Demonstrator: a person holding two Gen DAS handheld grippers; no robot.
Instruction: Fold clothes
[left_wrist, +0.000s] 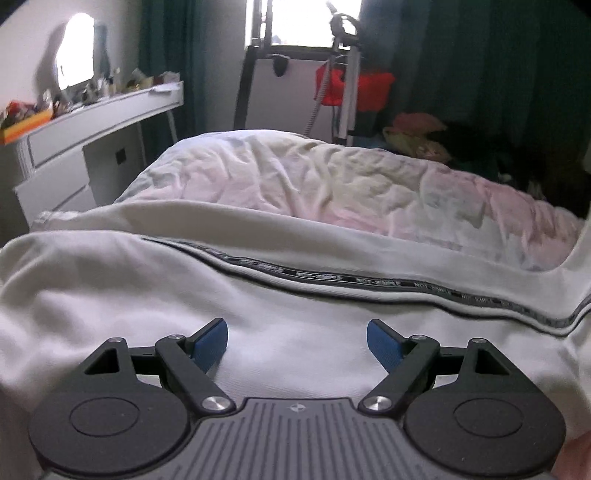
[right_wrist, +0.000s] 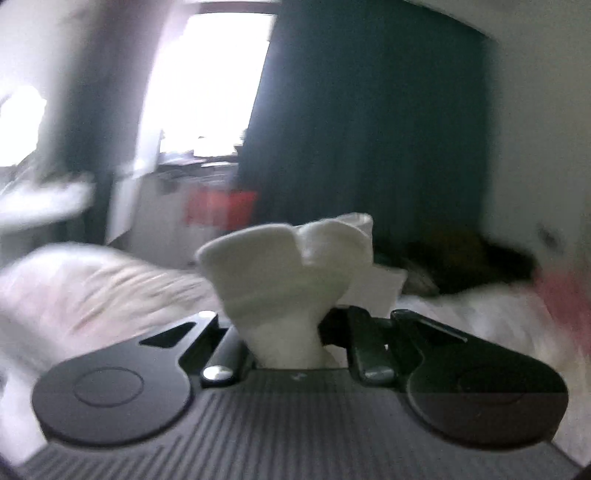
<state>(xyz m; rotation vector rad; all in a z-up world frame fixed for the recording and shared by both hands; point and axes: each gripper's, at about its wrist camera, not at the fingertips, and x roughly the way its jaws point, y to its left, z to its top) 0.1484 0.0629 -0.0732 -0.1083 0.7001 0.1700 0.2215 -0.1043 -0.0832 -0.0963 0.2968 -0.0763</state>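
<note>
Lying on rumpled bed (left_wrist: 332, 184): white garment (left_wrist: 184, 295) | dresser (left_wrist: 92, 122) left

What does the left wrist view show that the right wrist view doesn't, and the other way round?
Left wrist only: the open left gripper over a spread white garment with a black lettered stripe, and a cluttered white dresser.
Right wrist only: the right gripper shut on a bunched white fabric, heavily blurred.
Both: the rumpled bed, dark curtains, bright window and something red below it.
</note>
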